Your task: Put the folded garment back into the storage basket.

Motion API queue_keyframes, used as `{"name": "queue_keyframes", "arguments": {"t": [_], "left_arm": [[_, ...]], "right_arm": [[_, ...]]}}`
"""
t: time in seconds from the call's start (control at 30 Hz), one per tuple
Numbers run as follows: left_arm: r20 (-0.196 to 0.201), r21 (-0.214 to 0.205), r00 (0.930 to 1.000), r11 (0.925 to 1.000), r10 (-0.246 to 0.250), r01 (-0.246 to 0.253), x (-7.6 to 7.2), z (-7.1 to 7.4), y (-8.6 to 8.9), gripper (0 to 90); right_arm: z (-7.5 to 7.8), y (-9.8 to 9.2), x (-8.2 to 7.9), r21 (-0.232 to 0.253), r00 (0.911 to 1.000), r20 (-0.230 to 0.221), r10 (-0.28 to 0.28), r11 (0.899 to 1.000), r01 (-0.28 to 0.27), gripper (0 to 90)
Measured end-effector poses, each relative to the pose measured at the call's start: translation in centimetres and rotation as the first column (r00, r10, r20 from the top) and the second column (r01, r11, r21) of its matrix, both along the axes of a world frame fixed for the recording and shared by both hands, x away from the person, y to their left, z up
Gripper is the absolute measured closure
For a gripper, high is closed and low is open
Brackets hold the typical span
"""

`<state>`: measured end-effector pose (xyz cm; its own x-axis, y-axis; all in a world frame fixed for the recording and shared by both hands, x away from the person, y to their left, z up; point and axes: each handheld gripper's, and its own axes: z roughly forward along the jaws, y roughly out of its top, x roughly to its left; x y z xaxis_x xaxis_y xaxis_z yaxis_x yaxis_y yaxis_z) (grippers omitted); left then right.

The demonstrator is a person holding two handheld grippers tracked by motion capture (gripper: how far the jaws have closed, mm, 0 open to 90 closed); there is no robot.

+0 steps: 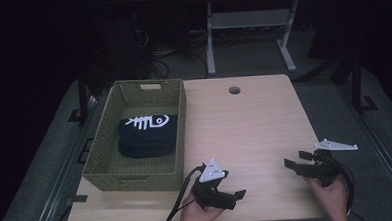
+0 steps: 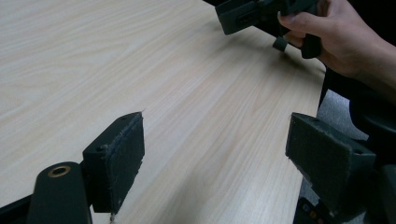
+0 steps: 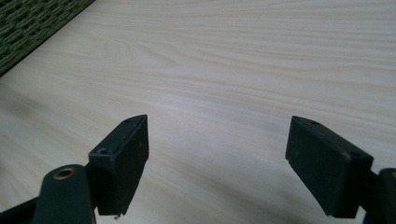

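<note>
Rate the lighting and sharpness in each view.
High view: dim, dark surroundings, the table lit evenly; left gripper view: bright, wood grain sharp, the left gripper jaws soft; right gripper view: bright, mild shadow beneath the right gripper.

The tabletop (image 1: pixel 255 128) is seen to be pale wood-grain laminate, smooth, with a soft sheen. At its left edge a basket (image 1: pixel 137 179) of olive woven material is set, coarse and matt. Inside it a dark cloth (image 1: pixel 147 137), soft and matt, is printed with a white design. The left gripper (image 2: pixel 215 154) and right gripper (image 3: pixel 217 158) are made of matt black plastic, and their pads (image 2: pixel 123 154) are faced with rough, foam-like material.
</note>
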<state>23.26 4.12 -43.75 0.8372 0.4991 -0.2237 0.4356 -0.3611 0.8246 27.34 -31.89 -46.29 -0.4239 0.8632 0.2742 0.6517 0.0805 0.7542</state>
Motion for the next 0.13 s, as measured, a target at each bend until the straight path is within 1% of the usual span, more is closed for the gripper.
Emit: {"name": "queue_keyframes", "arguments": {"t": [0.07, 0.1, 0.13], "left_arm": [[0.023, 0.007, 0.9997, 1.0000, 0.005, -0.005, -0.18, -0.01, 0.20, 18.8], [0.024, 0.007, 0.9997, 1.0000, 0.005, -0.006, -0.18, -0.01, 0.32, 18.8], [0.022, 0.004, 0.9997, 1.0000, 0.009, -0.009, -0.19, -0.03, 0.40, 18.8]], "right_arm": [[0.32, 0.15, -0.48, -0.011, 0.9996, 0.027, -0.009, 1.000, 0.009, 21.5], [0.55, 0.15, -0.80, -0.015, 0.9987, 0.049, -0.014, 1.000, 0.015, 21.6], [0.67, 0.13, -1.05, -0.007, 0.9981, 0.060, -0.016, 1.000, 0.016, 21.6]]}}
